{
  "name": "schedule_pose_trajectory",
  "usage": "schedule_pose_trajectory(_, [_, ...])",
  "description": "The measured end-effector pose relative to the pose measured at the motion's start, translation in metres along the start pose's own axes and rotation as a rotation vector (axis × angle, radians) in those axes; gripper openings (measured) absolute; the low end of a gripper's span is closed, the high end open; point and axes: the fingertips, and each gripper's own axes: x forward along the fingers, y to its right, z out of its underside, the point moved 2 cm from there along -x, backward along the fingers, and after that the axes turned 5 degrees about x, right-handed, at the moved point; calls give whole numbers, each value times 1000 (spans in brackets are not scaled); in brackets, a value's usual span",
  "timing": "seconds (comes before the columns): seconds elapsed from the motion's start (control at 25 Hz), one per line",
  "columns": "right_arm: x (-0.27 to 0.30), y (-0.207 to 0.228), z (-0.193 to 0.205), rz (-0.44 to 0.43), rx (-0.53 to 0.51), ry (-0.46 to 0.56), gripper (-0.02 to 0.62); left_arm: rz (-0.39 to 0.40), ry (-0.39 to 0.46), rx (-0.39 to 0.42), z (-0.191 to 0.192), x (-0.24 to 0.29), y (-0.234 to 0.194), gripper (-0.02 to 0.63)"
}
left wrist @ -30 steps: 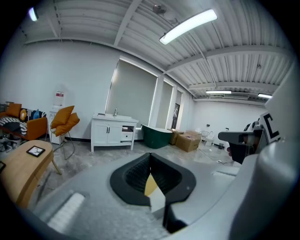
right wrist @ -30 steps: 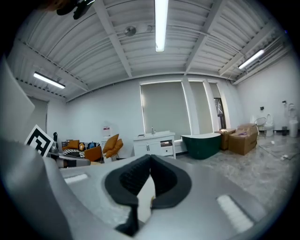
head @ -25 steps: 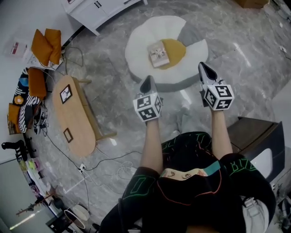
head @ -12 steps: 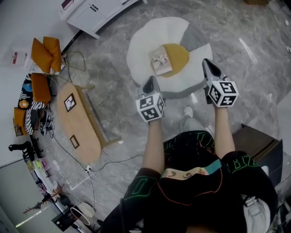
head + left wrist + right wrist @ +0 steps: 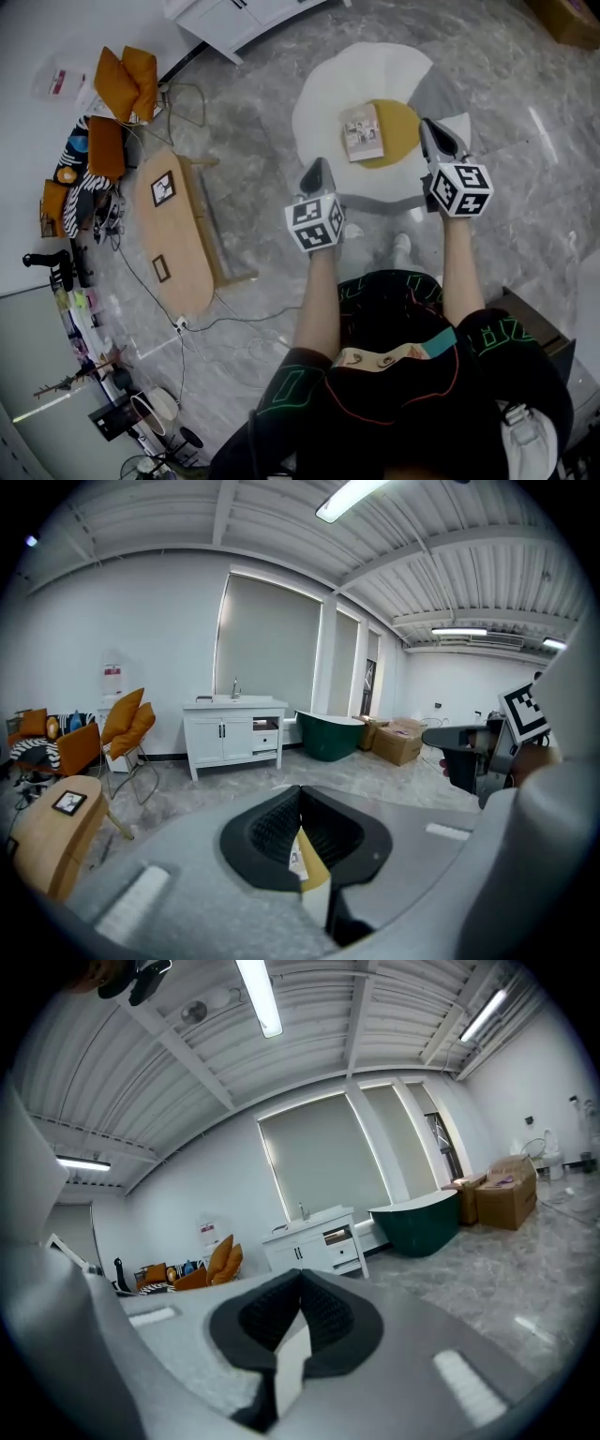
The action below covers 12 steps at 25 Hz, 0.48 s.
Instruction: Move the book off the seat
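Against a second ago, the seat (image 5: 328, 112) sits closer under my grippers in the head view. The right gripper (image 5: 437, 141) now overlaps its rim beside the yellow centre, and the left gripper (image 5: 317, 174) is at its near edge. Both grippers have jaws together with nothing between them. The book (image 5: 362, 131) lies flat on the seat's yellow centre, untouched.
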Motion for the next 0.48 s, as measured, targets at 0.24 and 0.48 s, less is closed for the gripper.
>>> schedule_pose_trajectory(0.24, [20, -12, 42, 11, -15, -65, 3, 22, -62, -28, 44, 15, -19, 11])
schedule_pose_trajectory(0.48, [30, 17, 44, 111, -16, -110, 3, 121, -112, -60, 53, 63, -6, 11])
